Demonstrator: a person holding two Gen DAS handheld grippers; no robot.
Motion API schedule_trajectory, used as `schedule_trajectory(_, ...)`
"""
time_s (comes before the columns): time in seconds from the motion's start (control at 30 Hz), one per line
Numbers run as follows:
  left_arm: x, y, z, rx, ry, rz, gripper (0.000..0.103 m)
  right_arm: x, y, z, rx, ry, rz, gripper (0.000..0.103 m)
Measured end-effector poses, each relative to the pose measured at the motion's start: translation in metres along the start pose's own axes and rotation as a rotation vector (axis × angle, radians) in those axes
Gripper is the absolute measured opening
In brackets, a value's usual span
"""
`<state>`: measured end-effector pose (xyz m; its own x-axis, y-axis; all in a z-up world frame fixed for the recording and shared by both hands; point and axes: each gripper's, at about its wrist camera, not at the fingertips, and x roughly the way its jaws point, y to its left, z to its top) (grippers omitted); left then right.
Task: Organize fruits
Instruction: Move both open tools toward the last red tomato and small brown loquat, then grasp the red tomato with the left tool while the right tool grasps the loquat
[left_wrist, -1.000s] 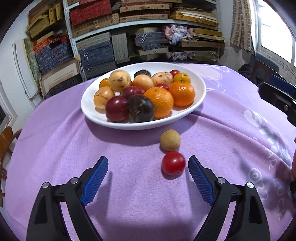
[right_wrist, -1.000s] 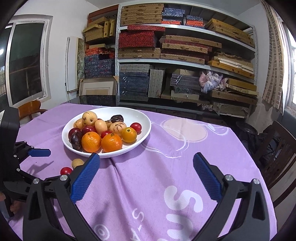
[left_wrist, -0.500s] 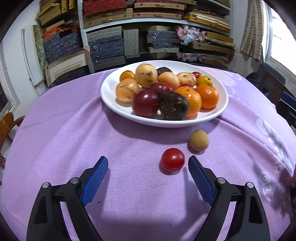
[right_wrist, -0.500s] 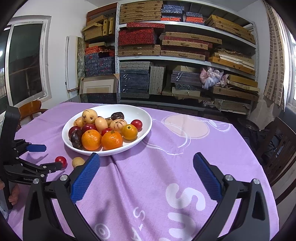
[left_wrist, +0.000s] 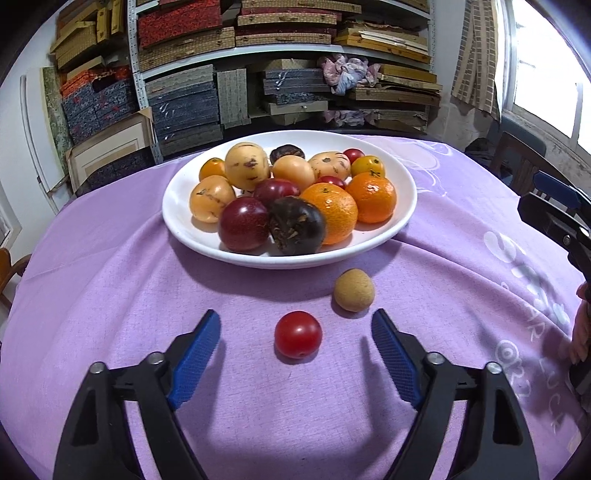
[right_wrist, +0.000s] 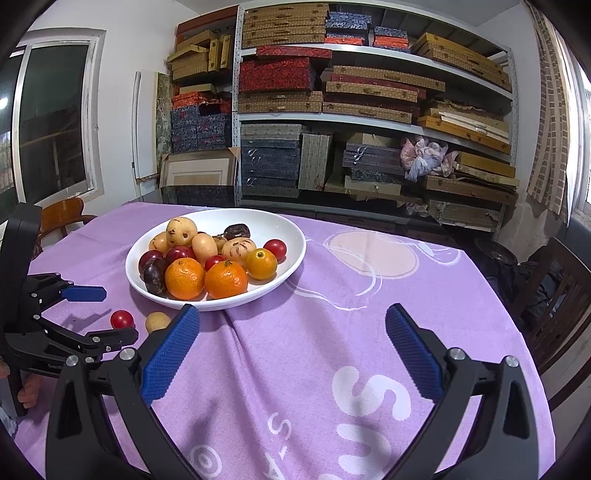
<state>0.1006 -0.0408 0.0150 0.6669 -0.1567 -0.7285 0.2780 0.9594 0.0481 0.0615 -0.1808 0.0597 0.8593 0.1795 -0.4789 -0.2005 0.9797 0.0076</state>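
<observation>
A white plate (left_wrist: 177, 218) piled with oranges, plums and yellow fruits sits on the purple tablecloth. A red cherry tomato (left_wrist: 297, 334) and a small tan round fruit (left_wrist: 354, 289) lie on the cloth in front of it. My left gripper (left_wrist: 295, 332) is open and low over the cloth, with the tomato between its blue fingertips, not touching. My right gripper (right_wrist: 291, 325) is open and empty over the cloth right of the plate (right_wrist: 295, 254). The right wrist view also shows the tomato (right_wrist: 122, 319), the tan fruit (right_wrist: 157, 321) and the left gripper (right_wrist: 92, 314).
Shelves stacked with boxes (right_wrist: 332, 110) stand behind the table. A wooden chair (right_wrist: 62, 218) is at the far left and a dark chair (right_wrist: 561, 280) at the right. The right gripper shows at the right edge of the left wrist view (left_wrist: 561, 214).
My left gripper has shifted so the tomato sits centred between its fingers, and the plate looks closer. The right gripper has hardly moved.
</observation>
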Motion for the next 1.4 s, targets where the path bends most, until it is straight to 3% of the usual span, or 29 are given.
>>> schedule_trajectory(0.03, 0.001, -0.001, 0.000, 0.002, 0.006, -0.003, 0.073, 0.000, 0.000, 0.000, 0.000, 0.002, 0.001, 0.099)
schedule_trajectory(0.1, 0.005, 0.000, 0.001, -0.008, 0.023, -0.016, 0.056, 0.000, 0.001, -0.001, -0.002, 0.004, 0.001, 0.099)
schedule_trajectory(0.17, 0.009, 0.004, 0.001, -0.027, 0.039, -0.030, 0.050, 0.000, 0.002, -0.001, -0.005, 0.007, 0.002, 0.099)
schedule_trajectory(0.47, 0.015, 0.002, -0.001, -0.014, 0.072, -0.031, 0.050, 0.002, 0.002, -0.002, -0.017, 0.013, 0.009, 0.099)
schedule_trajectory(0.83, 0.013, -0.006, -0.003, 0.027, 0.065, 0.023, 0.050, 0.007, 0.003, -0.005, -0.018, 0.031, 0.012, 0.099)
schedule_trajectory(0.97, 0.013, -0.008, -0.003, 0.036, 0.062, 0.039, 0.044, 0.009, 0.003, -0.006, -0.022, 0.035, 0.011, 0.099)
schedule_trajectory(1.07, 0.013, -0.009, -0.001, 0.042, 0.060, 0.044, 0.028, 0.011, 0.003, -0.007, -0.025, 0.041, 0.010, 0.099)
schedule_trajectory(1.3, 0.007, -0.007, -0.001, 0.033, 0.029, 0.042, 0.026, 0.012, -0.003, -0.007, -0.006, 0.046, 0.030, 0.099)
schedule_trajectory(1.4, 0.000, -0.003, -0.003, 0.031, 0.012, 0.056, 0.026, 0.014, -0.005, -0.007, 0.029, 0.074, 0.112, 0.099)
